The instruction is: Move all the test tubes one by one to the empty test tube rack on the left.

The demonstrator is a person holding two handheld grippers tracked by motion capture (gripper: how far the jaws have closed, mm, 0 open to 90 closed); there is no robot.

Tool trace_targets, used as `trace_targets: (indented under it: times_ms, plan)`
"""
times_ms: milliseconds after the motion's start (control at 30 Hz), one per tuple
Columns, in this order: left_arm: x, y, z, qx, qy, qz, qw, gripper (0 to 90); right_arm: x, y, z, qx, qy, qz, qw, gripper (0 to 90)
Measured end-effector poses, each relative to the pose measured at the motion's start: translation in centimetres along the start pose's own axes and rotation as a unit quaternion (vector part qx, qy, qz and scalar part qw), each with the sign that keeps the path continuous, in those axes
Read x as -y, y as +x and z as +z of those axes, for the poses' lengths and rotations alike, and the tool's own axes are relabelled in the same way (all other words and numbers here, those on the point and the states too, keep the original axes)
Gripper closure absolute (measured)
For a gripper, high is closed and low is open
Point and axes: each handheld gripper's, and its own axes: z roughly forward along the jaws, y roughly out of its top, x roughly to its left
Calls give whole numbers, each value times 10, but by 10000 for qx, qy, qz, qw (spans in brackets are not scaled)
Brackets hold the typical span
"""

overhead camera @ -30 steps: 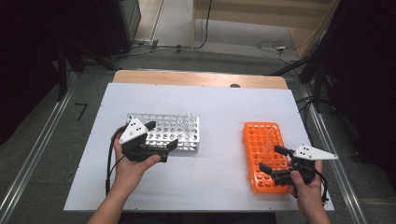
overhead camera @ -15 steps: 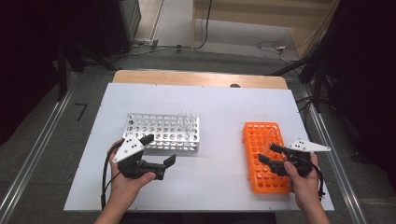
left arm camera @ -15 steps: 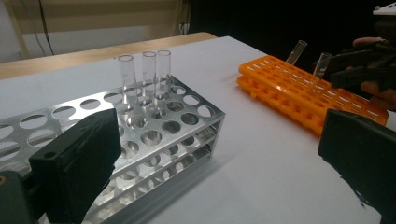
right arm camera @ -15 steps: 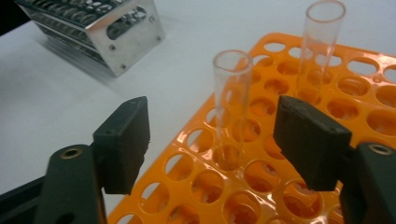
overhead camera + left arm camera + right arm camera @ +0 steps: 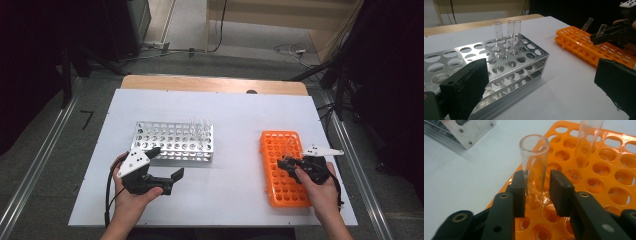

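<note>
Three clear glass test tubes point(image 5: 507, 31) are standing in the perforated metal rack point(image 5: 172, 142), and we are clamping the right gripper point(image 5: 537, 192) on one of two tubes point(image 5: 534, 160) remaining in the orange plastic rack point(image 5: 280, 175), left gripper point(image 5: 165, 167) gaping empty.

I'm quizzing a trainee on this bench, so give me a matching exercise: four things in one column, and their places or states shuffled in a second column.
Things:
1. metal rack
2. orange rack
3. left gripper
4. right gripper

States:
A. jaws have just been closing around a glass tube
B. lies flat at the table's right
C. jaws wide, nothing between them
D. holds three upright tubes at one end

Pairs: 1-D, 2-B, 3-C, 4-A
</note>
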Motion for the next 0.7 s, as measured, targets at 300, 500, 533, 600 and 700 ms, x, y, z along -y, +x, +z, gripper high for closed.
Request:
trace_targets:
  times_ms: [300, 500, 533, 600, 700]
  plan:
    - [1, -1, 0, -5, 3, 15, 10000, 0, 1, 4, 0, 65, 78, -57, 9999, 725]
    - [0, -1, 0, 9, -5, 25, 10000, 0, 2, 6, -1, 113, 33, -94, 9999, 729]
    - [0, -1, 1, 14, -10, 41, 10000, 0, 2, 6, -2, 108, 13, -79, 9999, 729]
    - [-1, -2, 1, 22, -10, 80, 10000, 0, 2, 6, -5, 94, -59, -70, 9999, 729]
    - [-1, -3, 0, 37, -17, 85, 10000, 0, 0, 7, -12, 121, -216, -52, 9997, 730]
